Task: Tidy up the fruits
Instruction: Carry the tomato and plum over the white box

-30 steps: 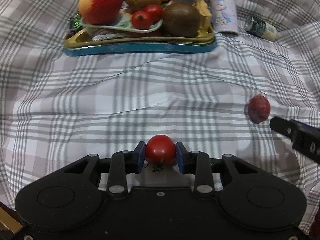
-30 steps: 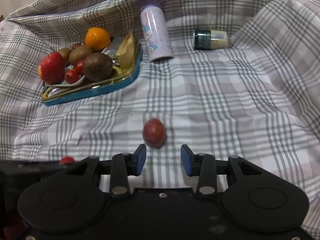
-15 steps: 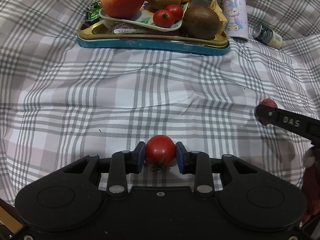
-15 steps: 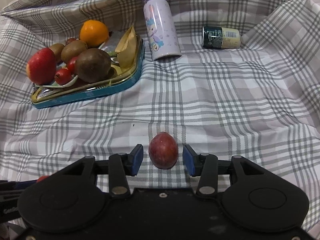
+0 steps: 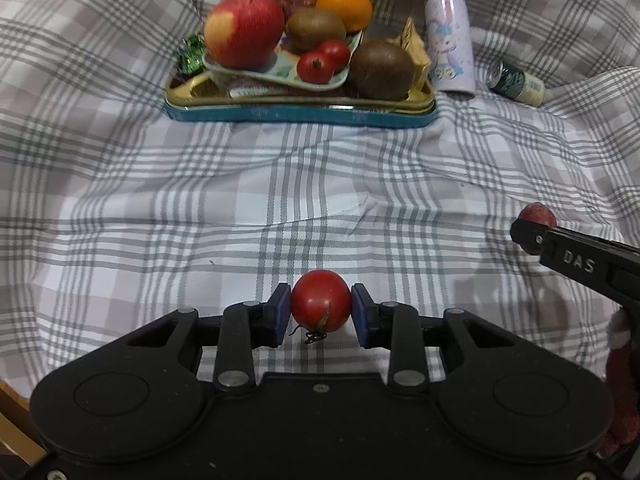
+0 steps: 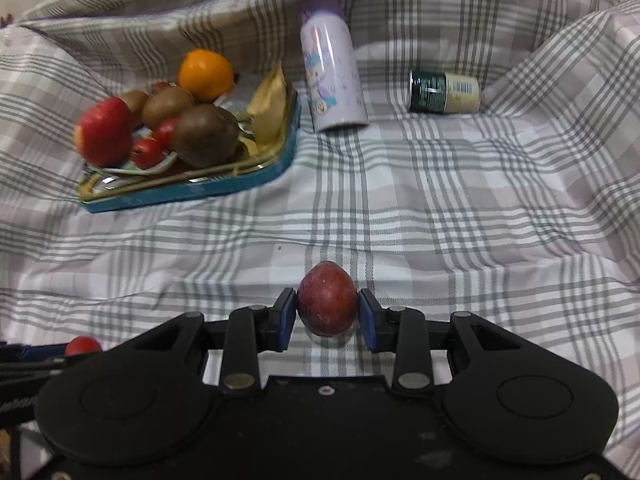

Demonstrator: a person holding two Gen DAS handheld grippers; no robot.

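My left gripper (image 5: 321, 307) is shut on a red tomato (image 5: 320, 300) and holds it above the plaid cloth. My right gripper (image 6: 327, 310) is shut on a dark red plum (image 6: 327, 298); the plum (image 5: 537, 215) also shows at the right edge of the left wrist view. Ahead stands a teal and gold tray (image 5: 300, 112) (image 6: 192, 190) bearing a pale plate (image 5: 280, 76) with a red apple (image 5: 244, 30), kiwis (image 5: 316, 28), two small tomatoes (image 5: 316, 66) and an orange (image 5: 345, 2).
A lilac cartoon bottle (image 5: 450, 50) (image 6: 334, 66) stands right of the tray. A small dark green jar (image 5: 516, 80) (image 6: 442, 92) lies on its side farther right. A yellow packet (image 5: 416, 50) and a green candy wrapper (image 5: 191, 54) sit in the tray. The cloth rises in folds behind.
My right gripper has closed on the plum and lifted it. My left gripper has moved nearer the tray with the tomato in it.
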